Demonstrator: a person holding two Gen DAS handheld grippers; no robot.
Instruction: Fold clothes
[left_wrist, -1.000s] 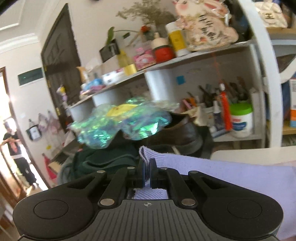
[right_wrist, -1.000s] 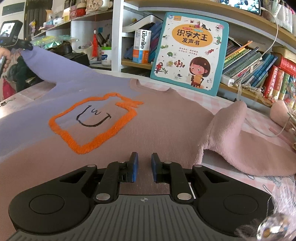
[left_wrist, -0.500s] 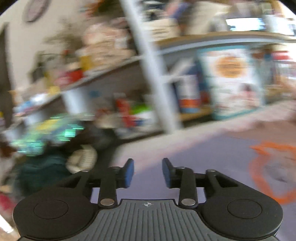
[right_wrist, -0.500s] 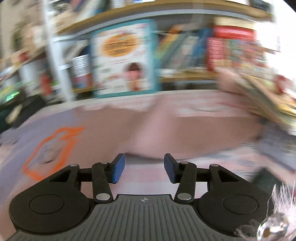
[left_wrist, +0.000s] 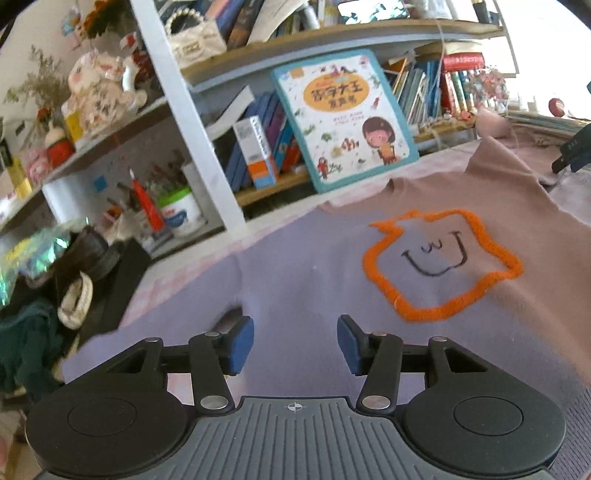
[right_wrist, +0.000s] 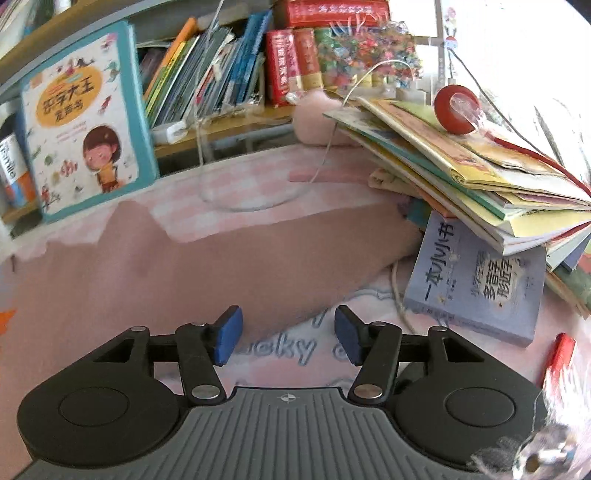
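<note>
A sweater (left_wrist: 332, 273), lavender on one half and dusty pink on the other, lies spread on the table, with an orange outline and a black smile (left_wrist: 439, 258) on its chest. My left gripper (left_wrist: 293, 341) is open and empty just above its lavender left part. My right gripper (right_wrist: 286, 338) is open and empty, hovering over the table at the edge of the pink sleeve (right_wrist: 229, 266), which stretches right toward the books. A dark piece of the other gripper (left_wrist: 574, 151) shows at the far right of the left wrist view.
A shelf behind the table holds a picture book (left_wrist: 343, 118), also in the right wrist view (right_wrist: 81, 118), jars and toys. A leaning stack of books (right_wrist: 472, 177) and a grey-blue book (right_wrist: 476, 280) sit at the right. Dark clothes and shoes (left_wrist: 55, 295) lie left.
My left gripper has let go of the lavender sleeve, opened wide and swung right over the sweater. My right gripper has opened wider and swung right toward the pink sleeve and book stack.
</note>
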